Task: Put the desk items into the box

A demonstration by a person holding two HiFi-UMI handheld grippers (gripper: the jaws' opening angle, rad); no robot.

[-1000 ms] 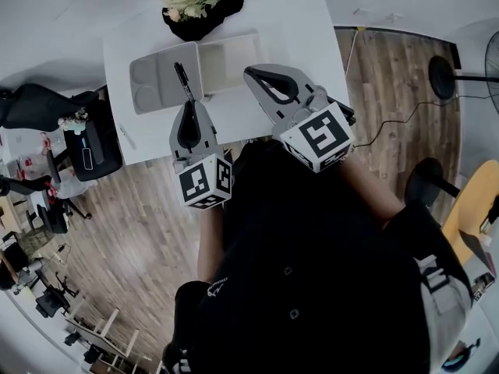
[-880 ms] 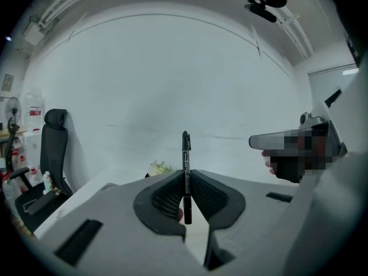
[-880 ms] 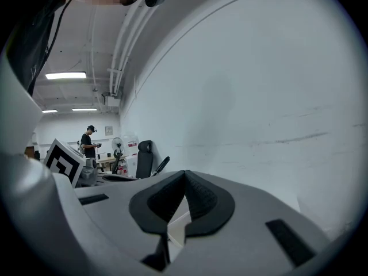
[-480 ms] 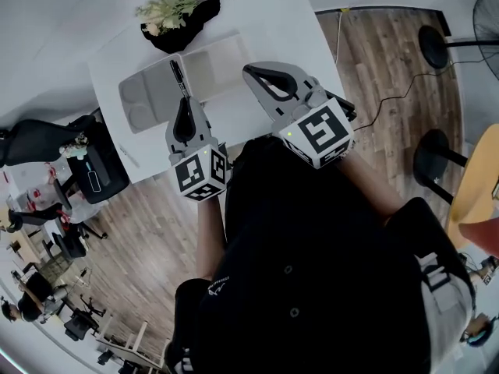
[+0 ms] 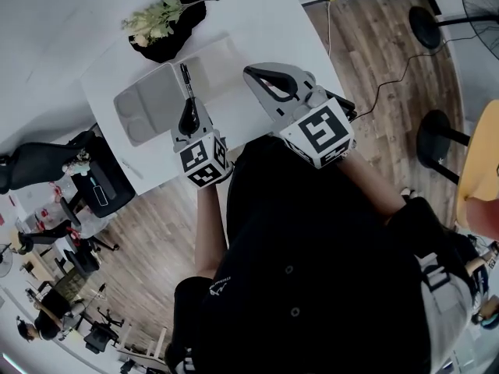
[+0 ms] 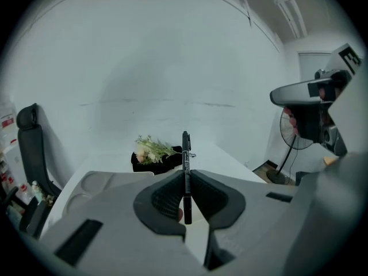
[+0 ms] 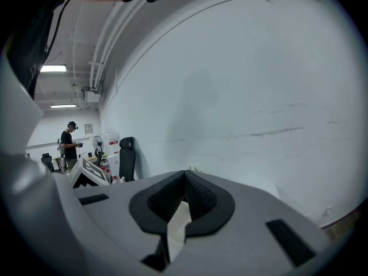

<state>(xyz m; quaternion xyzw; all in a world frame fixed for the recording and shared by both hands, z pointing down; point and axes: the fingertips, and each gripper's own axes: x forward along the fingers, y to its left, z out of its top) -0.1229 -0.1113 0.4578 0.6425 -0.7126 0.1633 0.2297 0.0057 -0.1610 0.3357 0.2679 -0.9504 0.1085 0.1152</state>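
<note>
Flowers (image 5: 156,18) (on black cloth (image 5: 168,47)) lie beyond the box (image 5: 144,107); chair (image 5: 39,166) alongside

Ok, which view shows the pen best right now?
The left gripper view: the black pen stands upright, clamped between the left gripper's jaws, in sight along its whole length. The head view shows only its far end poking out over the open box. The right gripper view does not show it.

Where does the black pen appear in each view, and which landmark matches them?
Head view: pen upper left of centre, protruding from the left gripper.
Left gripper view: pen at centre, upright, clamped between the jaws.
Right gripper view: not in it.
Landmark: flower bunch beyond the pen, in those two views.
</note>
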